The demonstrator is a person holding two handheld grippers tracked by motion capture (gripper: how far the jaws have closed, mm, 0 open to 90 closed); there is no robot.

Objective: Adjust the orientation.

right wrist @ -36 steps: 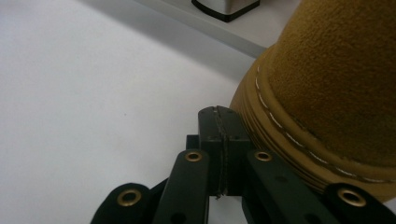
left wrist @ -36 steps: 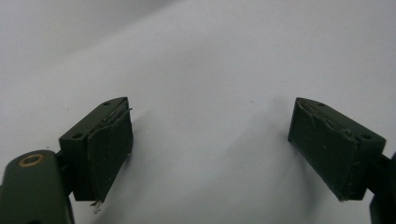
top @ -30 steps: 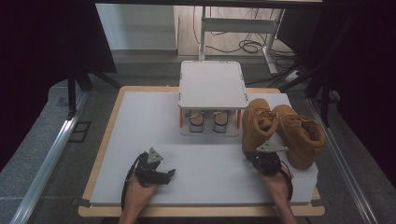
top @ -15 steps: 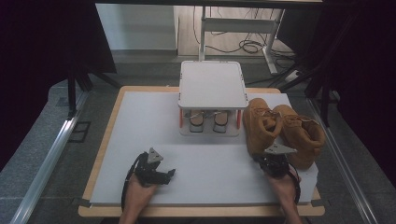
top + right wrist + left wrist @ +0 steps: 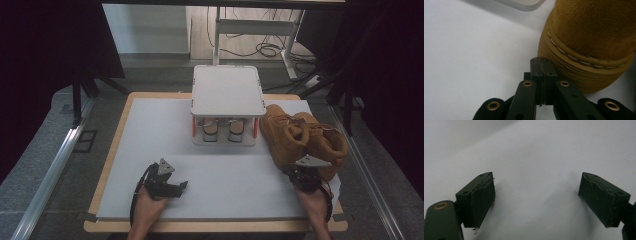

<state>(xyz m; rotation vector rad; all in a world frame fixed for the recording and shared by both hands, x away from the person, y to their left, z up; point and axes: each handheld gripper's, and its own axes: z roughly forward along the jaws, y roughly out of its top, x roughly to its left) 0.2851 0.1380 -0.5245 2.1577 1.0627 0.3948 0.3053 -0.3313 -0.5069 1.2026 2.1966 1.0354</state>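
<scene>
While the right gripper (image 5: 303, 172) sits with its jaws pressed together and nothing between them, a tan boot (image 5: 589, 42) stands just ahead of it and slightly to its right, the closed tips at the ribbed edge of the sole; whether they touch it cannot be told from the right gripper view. From above, that gripper lies at the near right of the white mat (image 5: 150, 130), held by a hand (image 5: 315, 205) that comes in from the table's near edge, and a second boot (image 5: 325, 142) leans against the first on the gripper's far right side. Well to the gripper's left, the left gripper (image 5: 172, 187) rests low on the mat in the other hand (image 5: 147, 210), its jaws spread wide apart with bare mat between the pads (image 5: 482, 200), holding nothing. Ahead of both grippers, between them and across the mat, stands a small white rack (image 5: 227, 90) with a flat top shelf; under that shelf, a pair of shoes (image 5: 222, 131) is tucked side by side, toes toward the grippers. A corner of the rack's base also shows beyond the right gripper's tips, up and to the left of the boot. Both boots sit just to the right of the rack, near it, on the mat's right edge.
</scene>
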